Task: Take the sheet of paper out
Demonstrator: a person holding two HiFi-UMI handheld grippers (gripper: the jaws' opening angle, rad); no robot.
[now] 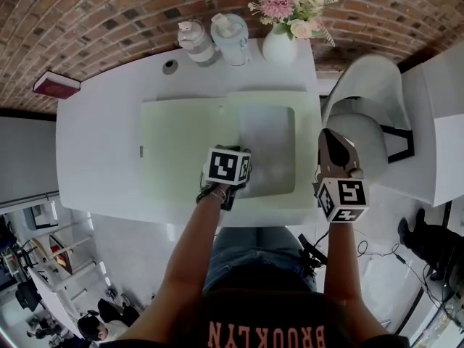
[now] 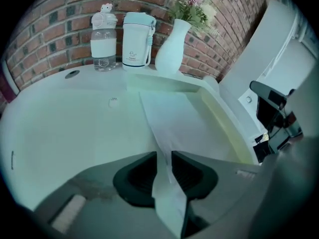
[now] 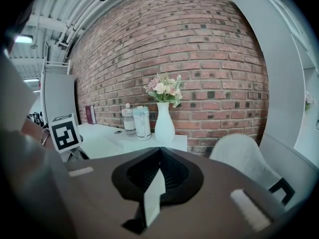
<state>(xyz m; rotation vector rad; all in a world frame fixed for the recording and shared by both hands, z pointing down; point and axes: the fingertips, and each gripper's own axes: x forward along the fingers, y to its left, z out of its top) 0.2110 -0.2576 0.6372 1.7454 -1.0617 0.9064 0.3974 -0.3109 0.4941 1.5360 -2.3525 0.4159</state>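
Left gripper [image 2: 163, 158], jaws slightly apart, straddles the left edge of the sheet of paper [image 1: 268, 147] in the right half of the folder [image 1: 181, 143]; right gripper [image 3: 159, 151] is closed, empty. Sheet seems light, limp, easy to crease; better to pinch this free edge.

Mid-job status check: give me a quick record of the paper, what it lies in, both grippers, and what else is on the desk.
sheet of paper: in the right half of the open green folder; near-left edge rises off it
left gripper: at that edge; jaws slightly apart, paper between them, no firm pinch visible
right gripper: jaws together, off the desk's right side, above the chair
desk: white; clear bottle, white flask and vase of flowers at the far edge
task status: sheet not yet out
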